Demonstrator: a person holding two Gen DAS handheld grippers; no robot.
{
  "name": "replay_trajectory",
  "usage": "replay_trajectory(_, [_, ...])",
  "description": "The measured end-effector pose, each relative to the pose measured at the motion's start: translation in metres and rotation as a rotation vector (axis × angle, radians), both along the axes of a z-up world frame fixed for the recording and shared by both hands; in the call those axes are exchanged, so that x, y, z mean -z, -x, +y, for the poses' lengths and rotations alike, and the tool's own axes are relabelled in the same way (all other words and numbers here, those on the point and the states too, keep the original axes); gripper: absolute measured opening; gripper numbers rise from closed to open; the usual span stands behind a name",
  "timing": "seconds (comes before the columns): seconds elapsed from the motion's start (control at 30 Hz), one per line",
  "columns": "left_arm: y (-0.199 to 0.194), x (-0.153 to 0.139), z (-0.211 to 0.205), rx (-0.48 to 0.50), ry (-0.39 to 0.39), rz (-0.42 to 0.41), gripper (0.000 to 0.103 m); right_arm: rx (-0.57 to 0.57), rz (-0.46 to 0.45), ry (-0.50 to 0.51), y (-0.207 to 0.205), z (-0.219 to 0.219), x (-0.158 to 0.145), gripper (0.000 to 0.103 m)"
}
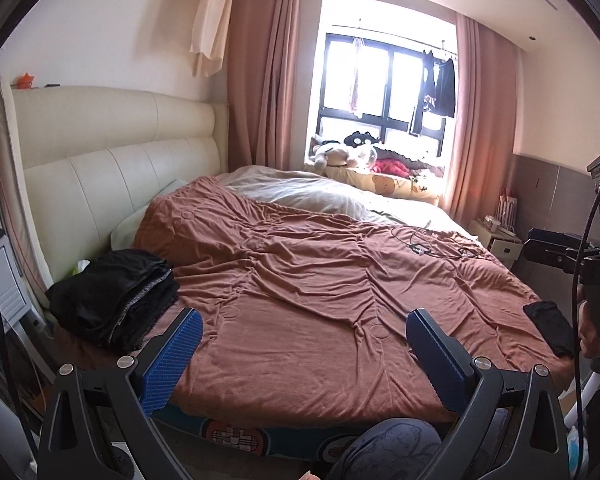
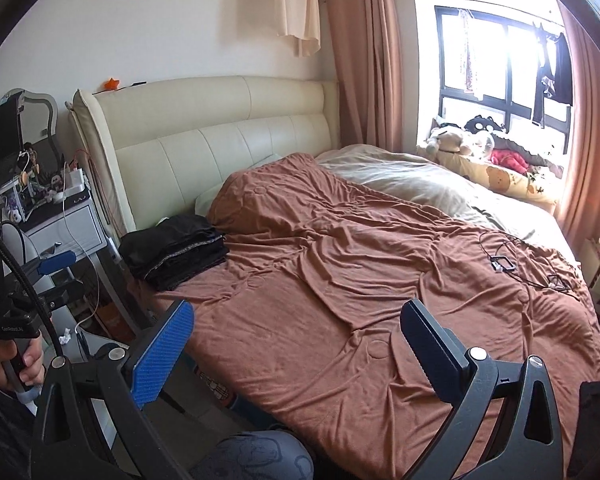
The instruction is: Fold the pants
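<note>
1. Pants: most likely the small dark garment [image 1: 550, 330] lying on the bed's near right edge, seen as a dark patch at the lower right in the right wrist view [image 2: 598, 412]. Partly cut off in both views, so can't confirm it is pants.
2. Handling, judged: soft, light, limp fabric; will sag and drape when lifted, not fragile, little slip risk against ribbed pads. Best hold is probably two corners of the waistband or one long edge, one gripper each; can't tell which end is the waist from here.
3. Look: black, matte, bunched flat, no visible pattern.
4. Folded stack [image 1: 114, 300] of dark clothes sits at the bed's near left corner, just below the headboard [image 1: 112, 148], well apart from the loose garment. Edges layered, one grey band showing.
5. Left gripper [image 1: 304, 340]: jaws spread wide, nothing between them, hovering over the middle of the brown quilt [image 1: 320, 280]. Blue ribbed pads [image 1: 172, 356] visible.
6. Right gripper [image 2: 298, 340]: jaws also released, empty, above the quilt, garment off to its right.
7. A hand [image 2: 12, 364] grips the left handle at the left edge of the right wrist view.
8. Cables [image 2: 516, 260] lie on the far right of the quilt, away from the work zone.
9. Stage, judged: between items, next garment not yet picked up.
</note>
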State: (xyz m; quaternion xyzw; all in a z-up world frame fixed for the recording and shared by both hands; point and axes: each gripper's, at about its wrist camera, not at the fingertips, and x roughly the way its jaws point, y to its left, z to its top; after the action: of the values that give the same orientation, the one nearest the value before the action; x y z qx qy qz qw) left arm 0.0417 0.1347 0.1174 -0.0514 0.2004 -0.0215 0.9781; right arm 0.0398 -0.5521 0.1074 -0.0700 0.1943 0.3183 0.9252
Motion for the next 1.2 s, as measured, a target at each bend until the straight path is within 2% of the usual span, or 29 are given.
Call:
replay_trajectory(0.27, [0.018,0.011,-0.034,0.013,-0.040,-0.042,0.103,0.035,-0.009,-0.037,0.024,-0.032,0.023,0.103])
replay_trajectory(0.43, [0.026,0.024,-0.049,0.013,-0.033,-0.050,0.103,0.083,-0.008,-0.057,0.038,-0.053,0.038,0.103])
replay_trajectory(0.7, [0.033,0.038,-0.067,-0.016,-0.020,-0.076,0.103,0.111,-0.046,-0.068,0.066,-0.063,0.063,0.103])
replay_trajectory(1.2, [0.032,0.073,-0.084,-0.052,-0.010,-0.081,0.103,0.139,-0.021,-0.082,0.066,-0.070,0.110,0.103])
